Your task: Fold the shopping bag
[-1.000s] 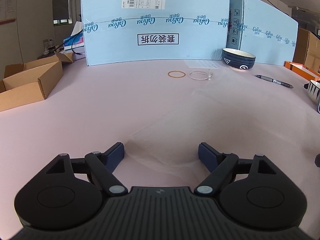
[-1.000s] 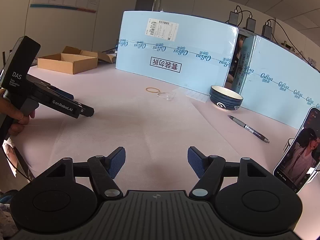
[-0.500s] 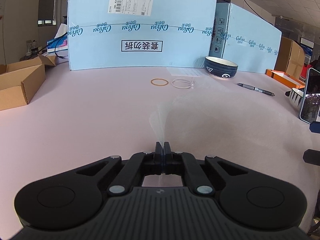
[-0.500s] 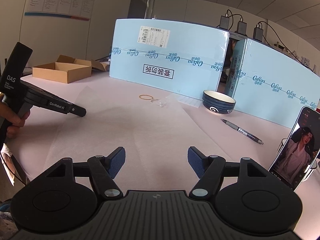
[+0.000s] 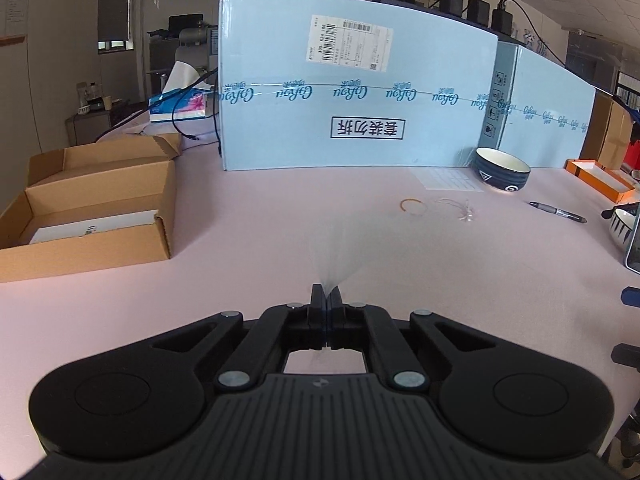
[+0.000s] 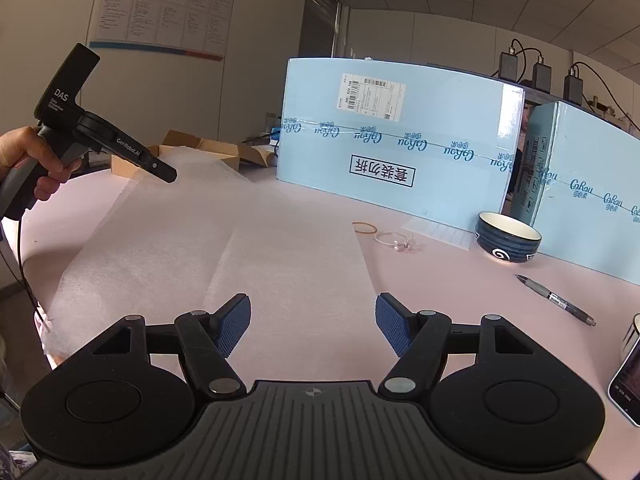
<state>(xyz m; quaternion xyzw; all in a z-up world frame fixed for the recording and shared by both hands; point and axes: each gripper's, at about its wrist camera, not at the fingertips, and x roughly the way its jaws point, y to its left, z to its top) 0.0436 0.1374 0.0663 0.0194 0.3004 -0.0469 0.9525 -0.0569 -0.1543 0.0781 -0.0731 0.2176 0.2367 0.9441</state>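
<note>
The shopping bag (image 6: 180, 240) is a thin, translucent white sheet spread over the pink table (image 6: 460, 280). Its far left part hangs lifted off the table from my left gripper (image 6: 170, 176), which a hand holds up at the left of the right wrist view. In the left wrist view that gripper (image 5: 326, 294) is shut, and a faint fan of the bag's film (image 5: 340, 264) spreads forward from its pads. My right gripper (image 6: 312, 316) stands open low over the bag's near part, with nothing pressed between its blue pads (image 6: 236, 324).
Two tall light-blue cartons (image 6: 400, 140) wall off the table's back. In front of them lie a dark patterned bowl (image 6: 508, 240), a pen (image 6: 556, 300), a rubber band (image 6: 365, 227) and a clear hair tie (image 6: 396, 240). A phone (image 6: 626, 376) stands at right, and open cardboard boxes (image 5: 92, 216) sit at left.
My left gripper shut on the bag's film and rose up and back, drawing the bag's left part off the table. The right gripper stayed open and shifted only a little.
</note>
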